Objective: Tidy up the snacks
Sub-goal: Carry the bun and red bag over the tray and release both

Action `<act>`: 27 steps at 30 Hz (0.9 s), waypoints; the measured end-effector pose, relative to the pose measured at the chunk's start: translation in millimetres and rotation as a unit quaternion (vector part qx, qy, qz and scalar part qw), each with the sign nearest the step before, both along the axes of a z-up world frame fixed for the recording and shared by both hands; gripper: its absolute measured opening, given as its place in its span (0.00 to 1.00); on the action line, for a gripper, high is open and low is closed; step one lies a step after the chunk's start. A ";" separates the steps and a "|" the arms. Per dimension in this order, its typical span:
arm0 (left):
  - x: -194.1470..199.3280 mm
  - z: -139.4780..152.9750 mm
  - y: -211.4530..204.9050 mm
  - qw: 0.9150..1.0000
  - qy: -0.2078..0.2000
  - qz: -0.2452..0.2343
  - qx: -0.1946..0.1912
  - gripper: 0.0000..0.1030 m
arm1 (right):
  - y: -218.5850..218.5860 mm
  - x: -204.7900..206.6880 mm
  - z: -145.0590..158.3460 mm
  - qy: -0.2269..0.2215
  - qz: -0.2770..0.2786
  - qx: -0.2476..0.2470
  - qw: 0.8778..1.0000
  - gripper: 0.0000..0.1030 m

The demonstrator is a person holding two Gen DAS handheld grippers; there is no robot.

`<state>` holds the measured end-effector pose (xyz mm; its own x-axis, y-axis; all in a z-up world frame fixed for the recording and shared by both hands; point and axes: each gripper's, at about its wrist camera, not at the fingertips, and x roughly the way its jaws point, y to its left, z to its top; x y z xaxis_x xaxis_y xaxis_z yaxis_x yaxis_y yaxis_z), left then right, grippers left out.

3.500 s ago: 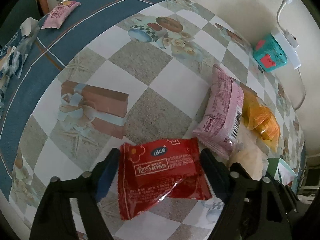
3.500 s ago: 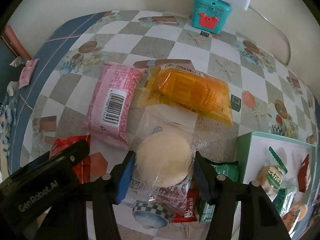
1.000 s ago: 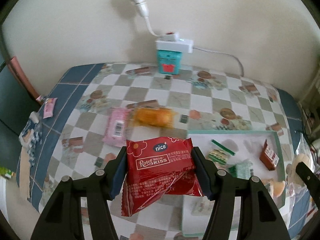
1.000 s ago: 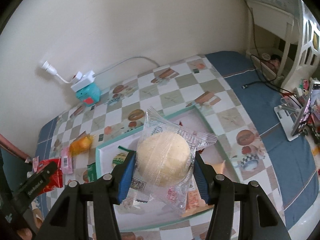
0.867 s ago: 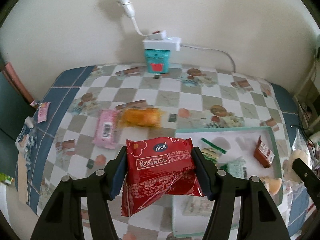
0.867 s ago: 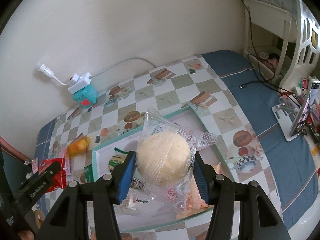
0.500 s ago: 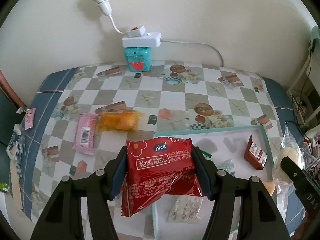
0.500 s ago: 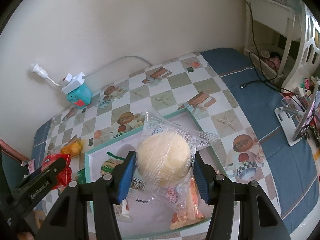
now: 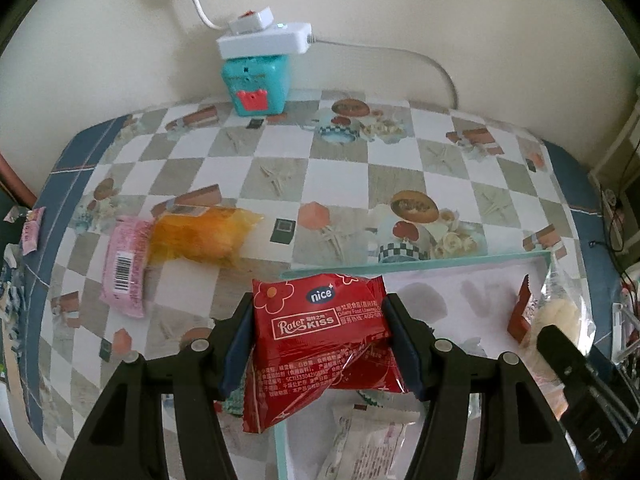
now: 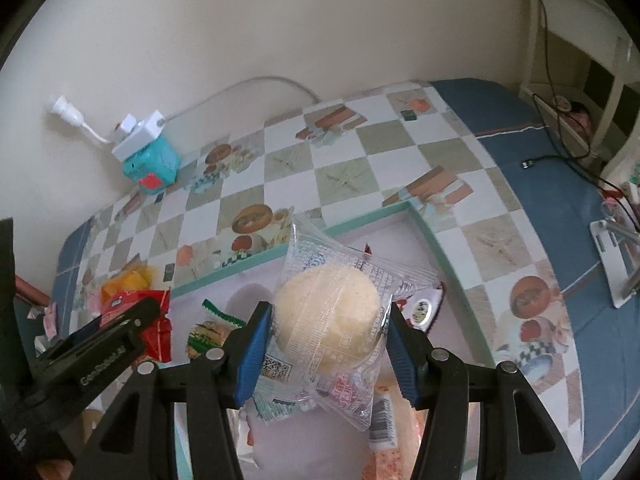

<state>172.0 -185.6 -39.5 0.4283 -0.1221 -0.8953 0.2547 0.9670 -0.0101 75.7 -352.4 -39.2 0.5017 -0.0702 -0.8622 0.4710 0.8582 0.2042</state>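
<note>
left wrist: above table, angled steeply down toward wall | right wrist: likewise, further right | shared: tray, teal box

You get soft, even daylight in both wrist views, moderately bright, with no hard beam; its source lies outside the frames. Just beyond the left gripper, two faint grey shadows smudge the white tray floor. The red packet between those fingers shows small glints along its creases, and the clear wrapper in the right gripper catches pale sheen. Both pictures bow strongly: table edges curve and the corners fall to black. Far from the claws, detail softens and the wall looks flat and grainy.
</note>
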 end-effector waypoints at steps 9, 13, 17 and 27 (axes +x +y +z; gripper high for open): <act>7.3 -12.5 -1.1 1.000 0.011 0.001 -0.003 0.63 | 7.2 9.6 -13.0 0.020 0.008 -0.014 1.000 0.57; 9.0 -14.7 1.0 1.000 0.014 0.004 -0.004 0.64 | 8.6 10.8 -13.1 0.022 0.008 -0.018 1.000 0.57; 9.2 -15.3 1.7 1.000 0.019 0.002 -0.008 0.66 | 9.1 11.9 -15.1 0.030 0.008 -0.020 0.999 0.58; 7.2 -6.8 8.1 1.000 0.023 0.002 -0.008 0.74 | 11.3 10.5 -10.5 0.036 0.010 -0.041 0.998 0.71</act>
<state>179.2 -177.5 -46.3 0.3863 -0.1353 -0.9124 0.2505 0.9674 -0.0374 86.2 -341.0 -49.7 0.4410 -0.1327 -0.8876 0.4651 0.8796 0.0996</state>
